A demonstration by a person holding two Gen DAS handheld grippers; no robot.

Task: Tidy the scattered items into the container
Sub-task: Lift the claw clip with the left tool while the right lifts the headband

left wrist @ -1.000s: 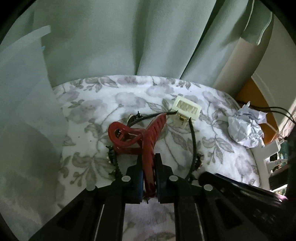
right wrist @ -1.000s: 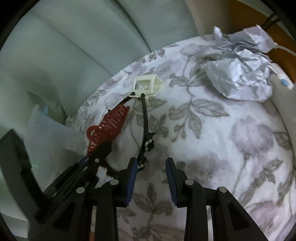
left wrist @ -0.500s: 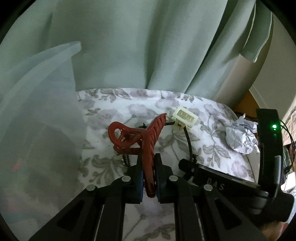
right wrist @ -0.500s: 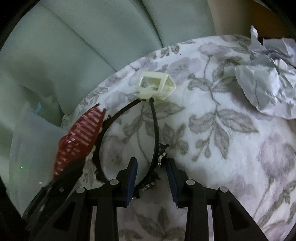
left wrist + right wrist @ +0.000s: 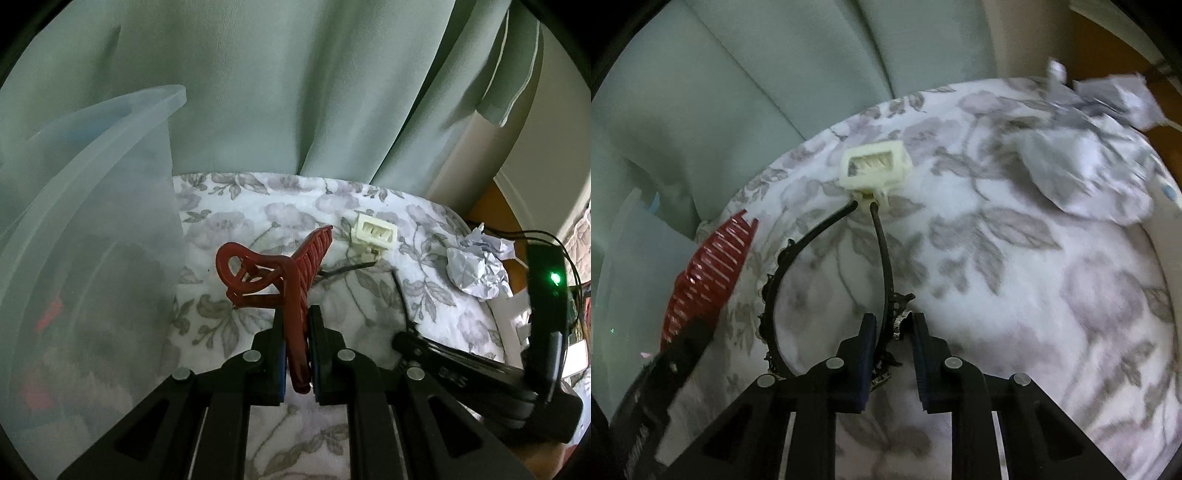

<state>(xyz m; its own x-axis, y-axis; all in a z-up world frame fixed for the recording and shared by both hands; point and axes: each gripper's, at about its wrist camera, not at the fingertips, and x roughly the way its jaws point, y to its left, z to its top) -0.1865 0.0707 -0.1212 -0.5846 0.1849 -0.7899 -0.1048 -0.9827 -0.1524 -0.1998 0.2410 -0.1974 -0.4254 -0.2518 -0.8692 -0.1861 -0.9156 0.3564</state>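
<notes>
Only right wrist view shows black headband (image 5: pixel 882 258) between closing right claw (image 5: pixel 894 343).

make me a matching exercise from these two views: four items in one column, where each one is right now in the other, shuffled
Items
1. red hair claw
2. black headband
3. cream plastic clip
4. crumpled paper

Places
a. lying free at the headband's two tips
b. clamped in the left gripper
c. alone near the cloth's far right edge
d. between the closing fingers of the right gripper

Pairs: 1-b, 2-d, 3-a, 4-c
</notes>
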